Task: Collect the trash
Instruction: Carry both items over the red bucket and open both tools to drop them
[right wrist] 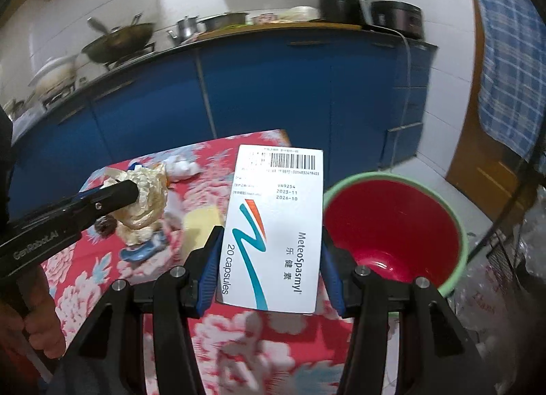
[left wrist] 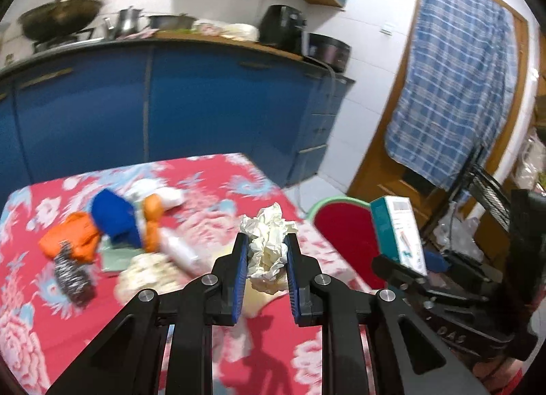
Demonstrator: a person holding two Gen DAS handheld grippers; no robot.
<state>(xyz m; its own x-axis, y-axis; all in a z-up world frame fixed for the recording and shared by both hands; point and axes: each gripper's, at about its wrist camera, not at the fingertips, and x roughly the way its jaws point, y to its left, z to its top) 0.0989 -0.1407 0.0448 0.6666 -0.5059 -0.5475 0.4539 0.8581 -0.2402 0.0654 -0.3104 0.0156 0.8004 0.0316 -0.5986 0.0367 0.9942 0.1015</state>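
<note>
My left gripper [left wrist: 266, 241] is shut on a crumpled white paper ball [left wrist: 268, 244] and holds it above the red floral table [left wrist: 279, 343]. My right gripper [right wrist: 271, 234] is shut on a white medicine box [right wrist: 273, 227] with a barcode and teal stripe, held just left of the red bin with a green rim [right wrist: 396, 227]. The box [left wrist: 397, 231] and the bin [left wrist: 344, 241] also show at the right of the left wrist view. The left gripper with its paper ball [right wrist: 146, 200] shows at the left of the right wrist view.
On the table lie an orange and blue cloth [left wrist: 112, 224], a steel scourer [left wrist: 73, 275], a white tube [left wrist: 181, 251] and crumpled tissue [right wrist: 184, 166]. Blue kitchen cabinets [left wrist: 170, 104] stand behind. A black wire rack [left wrist: 488, 190] is at the right, past the bin.
</note>
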